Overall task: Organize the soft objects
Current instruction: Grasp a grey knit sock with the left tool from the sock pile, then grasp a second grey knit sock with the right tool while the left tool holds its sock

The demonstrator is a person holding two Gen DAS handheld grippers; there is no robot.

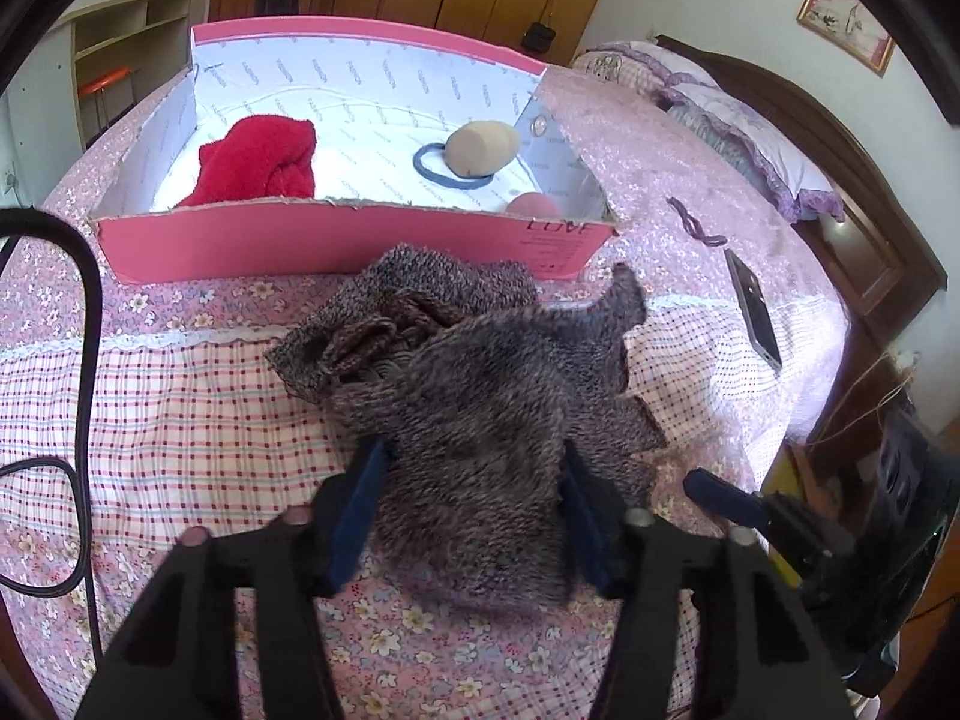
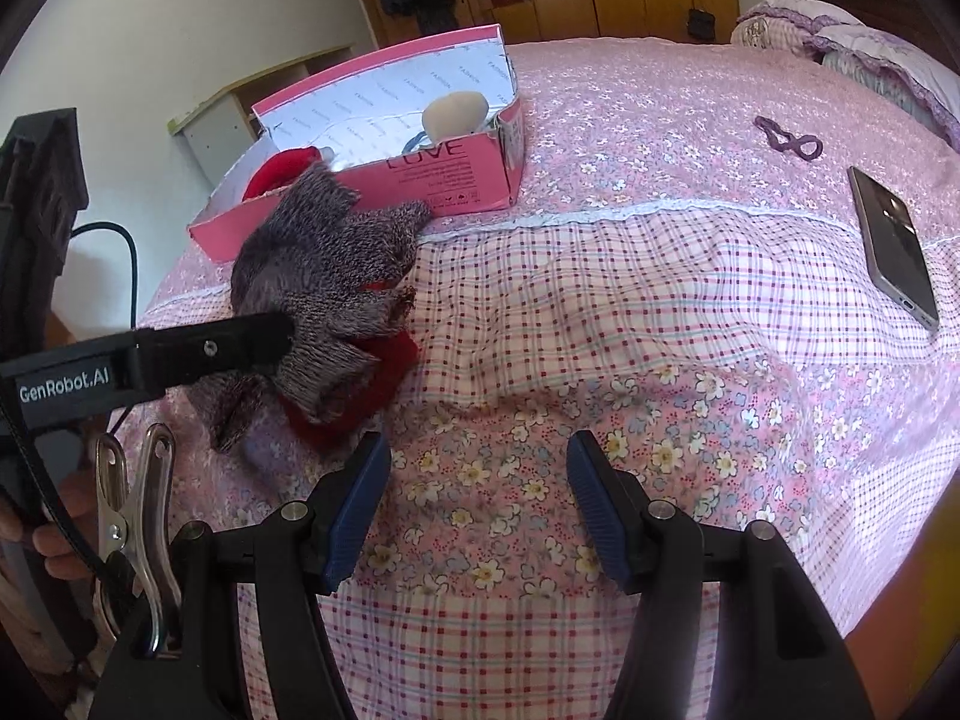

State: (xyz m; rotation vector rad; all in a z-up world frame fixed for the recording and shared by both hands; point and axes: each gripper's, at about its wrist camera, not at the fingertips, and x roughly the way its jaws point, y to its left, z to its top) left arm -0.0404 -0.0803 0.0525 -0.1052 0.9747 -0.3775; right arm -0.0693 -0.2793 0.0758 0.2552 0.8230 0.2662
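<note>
The left hand-held gripper point(image 1: 474, 498) was clenched on a grey knitted glove point(image 1: 480, 420), its blue pads pressing the fabric from both sides at the lower centre of the left wrist view. The glove was bunched, with its fingers splayed toward the right of the frame. In the right wrist view the same glove point(image 2: 318, 276) sat at centre left, and a red cuff point(image 2: 366, 384) showed beneath it.

The right hand-held gripper point(image 2: 477, 504) was released, its jaws spread wide with only the floral bedspread point(image 2: 660, 240) between them.

Just beyond the glove stood a pink box point(image 1: 336, 240), in the upper half of the left wrist view. Inside it lay a red cloth point(image 1: 258, 162) at the left, and a beige sponge point(image 1: 483, 147) touching a blue hair tie point(image 1: 450, 171) at the right. A pink rounded thing point(image 1: 534, 204) sat in its near right corner.

At the right of the frame, on the bedspread, lay a purple hair tie point(image 1: 696, 225) and a phone point(image 1: 753, 312), well apart from the box.
</note>
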